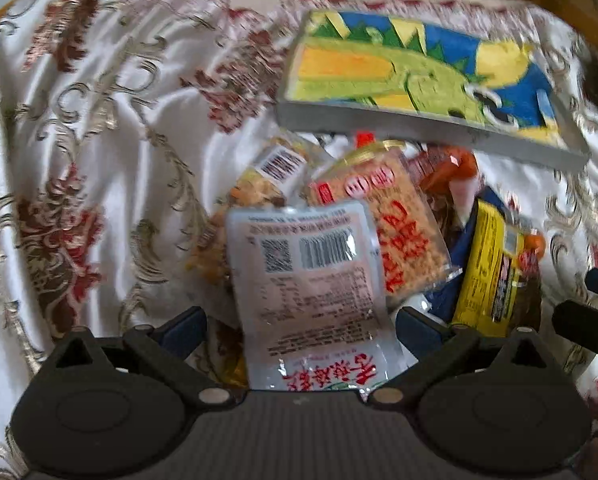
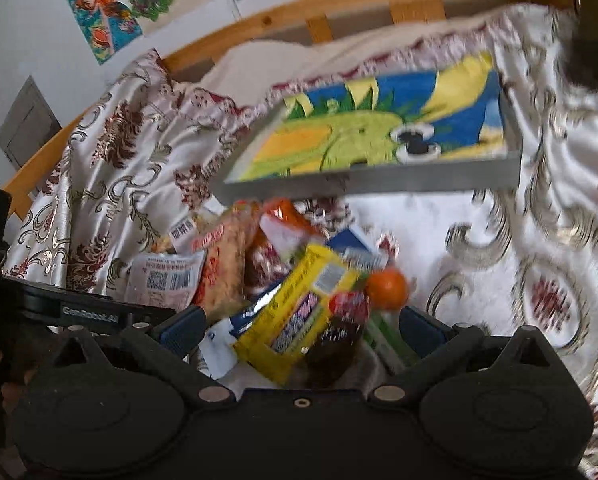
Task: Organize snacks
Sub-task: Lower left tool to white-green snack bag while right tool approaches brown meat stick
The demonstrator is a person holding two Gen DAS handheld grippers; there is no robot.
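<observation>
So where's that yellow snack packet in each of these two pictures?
Left wrist view: yellow packet lies at the pile's right edge, right of the left gripper.
Right wrist view: it sits centre, between the right gripper's open fingers.
Shared landmark: the dinosaur tray behind the pile.

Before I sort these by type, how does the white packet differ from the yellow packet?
The white packet is pale with a barcode and QR code facing up; the yellow packet is bright yellow with dark print. The white packet lies between the left hand-held gripper fingers, the yellow one between the right hand-held gripper fingers. Both are flat sealed pouches in one pile.
</observation>
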